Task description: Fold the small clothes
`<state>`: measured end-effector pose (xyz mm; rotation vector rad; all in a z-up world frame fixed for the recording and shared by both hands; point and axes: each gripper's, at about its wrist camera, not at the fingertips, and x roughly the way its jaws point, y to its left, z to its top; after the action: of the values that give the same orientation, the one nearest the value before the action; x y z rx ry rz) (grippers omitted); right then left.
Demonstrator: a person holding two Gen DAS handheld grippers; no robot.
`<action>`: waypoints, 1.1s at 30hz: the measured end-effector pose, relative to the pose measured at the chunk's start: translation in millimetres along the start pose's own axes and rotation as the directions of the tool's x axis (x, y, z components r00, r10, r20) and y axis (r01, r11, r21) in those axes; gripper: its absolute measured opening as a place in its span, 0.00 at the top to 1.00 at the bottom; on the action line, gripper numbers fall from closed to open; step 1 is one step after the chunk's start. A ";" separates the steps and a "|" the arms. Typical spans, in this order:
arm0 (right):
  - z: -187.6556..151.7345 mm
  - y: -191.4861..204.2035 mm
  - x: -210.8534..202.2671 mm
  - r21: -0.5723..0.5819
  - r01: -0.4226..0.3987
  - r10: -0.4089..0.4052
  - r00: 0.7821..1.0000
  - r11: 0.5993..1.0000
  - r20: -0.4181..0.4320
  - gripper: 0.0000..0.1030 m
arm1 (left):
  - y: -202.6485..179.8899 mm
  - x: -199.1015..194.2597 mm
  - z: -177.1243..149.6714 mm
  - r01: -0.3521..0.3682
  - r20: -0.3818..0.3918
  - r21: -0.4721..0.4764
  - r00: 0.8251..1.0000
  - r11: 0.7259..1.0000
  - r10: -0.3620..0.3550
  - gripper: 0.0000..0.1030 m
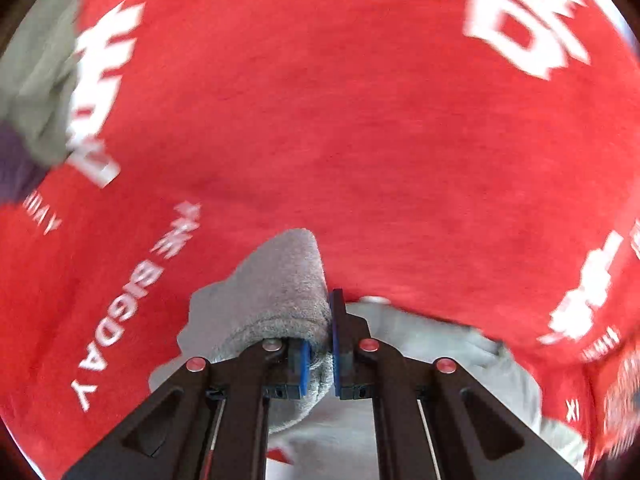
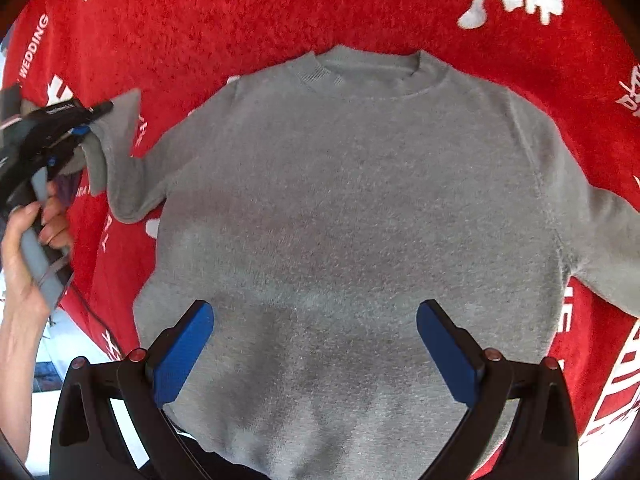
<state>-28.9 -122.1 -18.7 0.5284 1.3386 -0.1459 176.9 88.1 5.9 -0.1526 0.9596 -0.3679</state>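
Red printed cloth (image 2: pixel 240 12) spreads under the grey sweater (image 2: pixel 352 216), where the left gripper (image 2: pixel 86 126) pinches tight on the sweater's left sleeve cuff (image 2: pixel 120 148), while the right gripper (image 2: pixel 316 344) hovers wide open, empty, over the sweater's lower body.

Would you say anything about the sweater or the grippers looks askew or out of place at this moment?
Only one thing: the grey sweater lies flat and face-up on the red cloth, but one sleeve is bent upward, its cuff pinched in the left gripper. That fits a fold under way. The right gripper is open above the hem.
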 end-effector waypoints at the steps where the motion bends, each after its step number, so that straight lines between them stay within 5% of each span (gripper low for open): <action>1: 0.8 -3.0 -3.0 0.007 0.001 -0.002 1.000 1.000 0.007 0.01 | -19.0 -5.8 -2.3 0.028 0.006 0.044 1.000 0.999 -0.028 0.92; 5: 2.4 -21.8 -16.4 0.044 0.014 -0.016 0.999 0.999 0.043 0.01 | -86.8 -6.9 -21.5 0.114 -0.021 0.189 0.993 0.975 -0.112 0.92; 9: 2.9 -51.9 -24.2 0.114 0.027 -0.034 0.998 0.993 0.060 0.01 | -142.4 21.1 -54.6 0.184 -0.143 0.271 0.978 0.945 -0.150 0.92; 14: -4.1 -92.2 -21.8 0.194 0.051 -0.060 0.997 0.980 0.044 0.01 | -174.7 61.5 -113.5 0.134 -0.253 0.367 0.967 0.921 -0.040 0.91; 16: -6.5 -101.6 -20.0 0.204 0.060 -0.069 0.997 0.977 0.038 0.01 | -177.0 69.9 -125.1 0.100 -0.278 0.401 0.961 0.910 0.016 0.77; 18: -7.0 -107.1 -19.5 0.205 0.066 -0.075 0.997 0.977 0.036 0.01 | -169.3 64.2 -128.8 0.091 -0.271 0.394 0.962 0.914 0.021 0.39; 20: -4.6 -106.6 -20.5 0.190 0.076 -0.086 0.995 0.979 0.041 0.01 | -161.2 51.3 -125.1 0.085 -0.248 0.386 0.969 0.918 0.014 0.21; 27: 23.8 -58.6 -32.8 -0.002 0.110 -0.109 0.987 0.994 0.118 0.01 | -96.6 1.1 -90.9 -0.007 -0.212 0.393 0.972 0.919 0.098 0.21; 31: 45.8 2.0 -21.1 -0.239 0.129 -0.091 0.982 0.962 0.165 0.01 | -28.7 -1.8 -78.2 -0.116 -0.230 0.382 0.949 0.917 0.215 0.21; 33: 52.1 35.1 -5.5 -0.368 0.184 -0.118 0.974 0.911 0.195 0.01 | -0.1 8.7 -81.0 -0.152 -0.262 0.406 0.925 0.901 0.274 0.21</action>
<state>29.9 -115.6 3.3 0.0755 1.2008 -0.0501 114.8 87.6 -46.9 0.3772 1.1870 -0.3709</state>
